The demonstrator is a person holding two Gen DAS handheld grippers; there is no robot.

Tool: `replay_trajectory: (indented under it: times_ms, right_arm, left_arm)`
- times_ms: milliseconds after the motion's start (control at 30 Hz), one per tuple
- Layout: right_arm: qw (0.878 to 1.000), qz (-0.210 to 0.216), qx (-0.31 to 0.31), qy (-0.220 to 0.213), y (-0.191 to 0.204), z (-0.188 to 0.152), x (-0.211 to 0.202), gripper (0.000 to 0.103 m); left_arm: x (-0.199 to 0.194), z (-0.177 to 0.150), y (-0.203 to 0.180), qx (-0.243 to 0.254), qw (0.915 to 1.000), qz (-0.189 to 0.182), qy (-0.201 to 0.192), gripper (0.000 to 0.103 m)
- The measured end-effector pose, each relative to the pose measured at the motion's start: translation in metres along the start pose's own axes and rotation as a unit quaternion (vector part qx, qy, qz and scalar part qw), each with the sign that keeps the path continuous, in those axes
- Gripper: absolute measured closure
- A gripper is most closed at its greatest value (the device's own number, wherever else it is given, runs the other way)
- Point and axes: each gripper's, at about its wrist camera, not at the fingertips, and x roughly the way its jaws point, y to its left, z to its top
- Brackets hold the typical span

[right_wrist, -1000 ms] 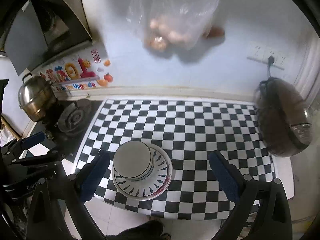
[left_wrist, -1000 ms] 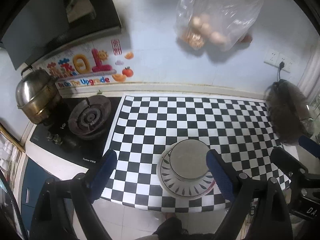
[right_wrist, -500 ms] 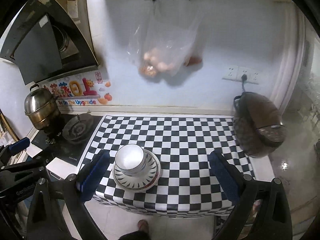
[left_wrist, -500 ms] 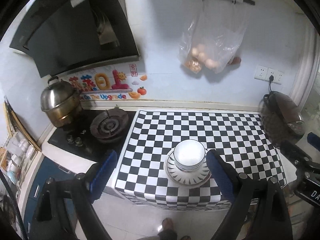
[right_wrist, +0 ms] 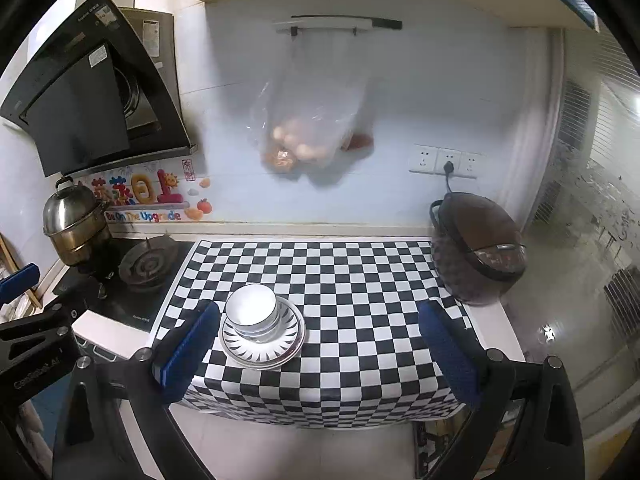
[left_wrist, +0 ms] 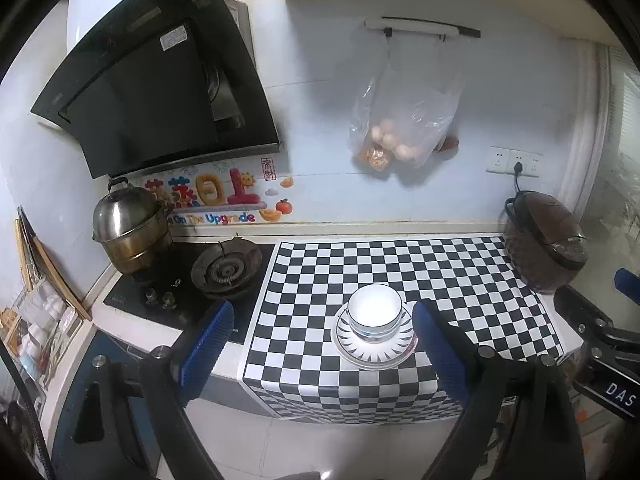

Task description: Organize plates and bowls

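Blue-padded left hand-held gripper (left_wrist: 324, 344) and right hand-held gripper (right_wrist: 320, 344) — both spread wide, empty — above stacked bowls (left_wrist: 374, 312).

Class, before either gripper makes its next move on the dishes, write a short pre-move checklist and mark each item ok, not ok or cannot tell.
1. Bowls sit nested on the plates: ok.
2. Stack stands upright on the checkered mat: ok.
3. Stack sits away from the mat's front edge: not ok, it is close.
4. Left gripper jaws open and empty: ok.
5. Right gripper jaws open and empty: ok.
6. Exact number of plates and bowls: cannot tell.
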Motion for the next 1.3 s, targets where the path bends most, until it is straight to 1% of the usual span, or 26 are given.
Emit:
replay_trajectory:
  times_ms: [333, 767, 1300]
  right_arm:
    - [1.0, -0.022, 0.013, -0.009, 0.012, -0.005, -0.018, 0.002]
    - [0.999, -0.029, 0.019, -0.019, 0.029, -0.01, -0.042, 0.002]
    - [0.999, -0.033, 0.021, -0.014, 0.031, -0.02, -0.052, 0.002]
  left_arm:
    - [-0.012, -0.004, 0.017, 0.003, 0.9999, -0.01, -0.01, 0.011]
    - [-0.024, -0.011, 0.028, 0.003, 0.9997, -0.02, -0.013, 0.011]
    - [-0.03, -0.014, 0.034, 0.0, 0.9997, -0.02, -0.013, 0.011]
